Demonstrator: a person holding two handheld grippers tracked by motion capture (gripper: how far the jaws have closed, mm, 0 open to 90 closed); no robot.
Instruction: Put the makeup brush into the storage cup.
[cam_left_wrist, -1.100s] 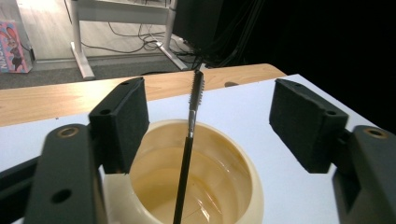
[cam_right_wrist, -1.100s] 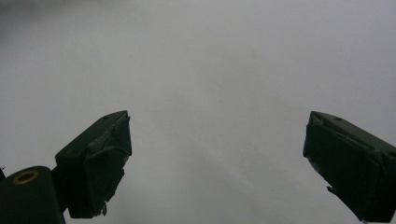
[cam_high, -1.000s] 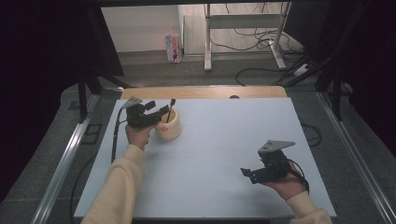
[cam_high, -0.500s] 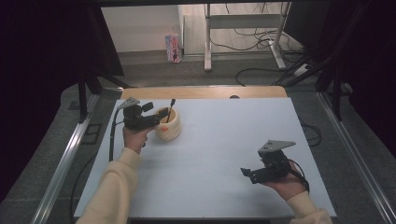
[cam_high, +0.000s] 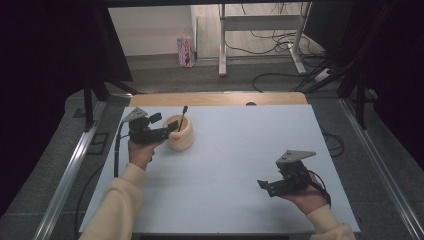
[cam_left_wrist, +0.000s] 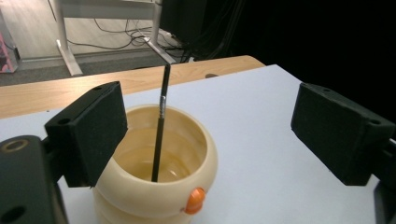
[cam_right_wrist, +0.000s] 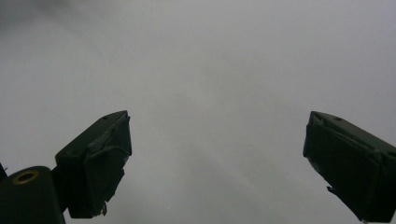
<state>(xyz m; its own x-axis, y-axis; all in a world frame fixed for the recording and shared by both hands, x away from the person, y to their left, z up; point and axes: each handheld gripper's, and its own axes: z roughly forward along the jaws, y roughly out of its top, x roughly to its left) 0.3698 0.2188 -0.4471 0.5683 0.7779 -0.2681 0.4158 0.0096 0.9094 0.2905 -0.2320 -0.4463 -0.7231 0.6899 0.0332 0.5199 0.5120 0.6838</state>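
A cream ribbed cup (cam_high: 180, 132) with an orange knob (cam_left_wrist: 195, 200) stands at the table's far left. A thin black brush (cam_high: 182, 116) leans upright inside it. My left gripper (cam_high: 166, 123) hovers just left of the cup, pointing at it. In the left gripper view the cup (cam_left_wrist: 159, 186) and brush (cam_left_wrist: 161, 126) sit just beyond my left gripper (cam_left_wrist: 215, 140). Its jaws have just been opening, and its pads touch nothing. My right gripper (cam_high: 265, 186) is held low over the near right of the table. In its own view my right gripper (cam_right_wrist: 219, 163) stands open over bare tabletop.
The pale blue tabletop (cam_high: 240, 150) ends in a wooden strip (cam_high: 220, 98) at the far edge. Metal rails (cam_high: 70, 170) flank the table on both sides. Beyond it are desk legs, floor cables (cam_high: 280, 75) and a small pink box (cam_high: 186, 50).
My left gripper has drawn back a little to the left, away from the cup. The brush stays standing in the cup. The right hand has kept still.
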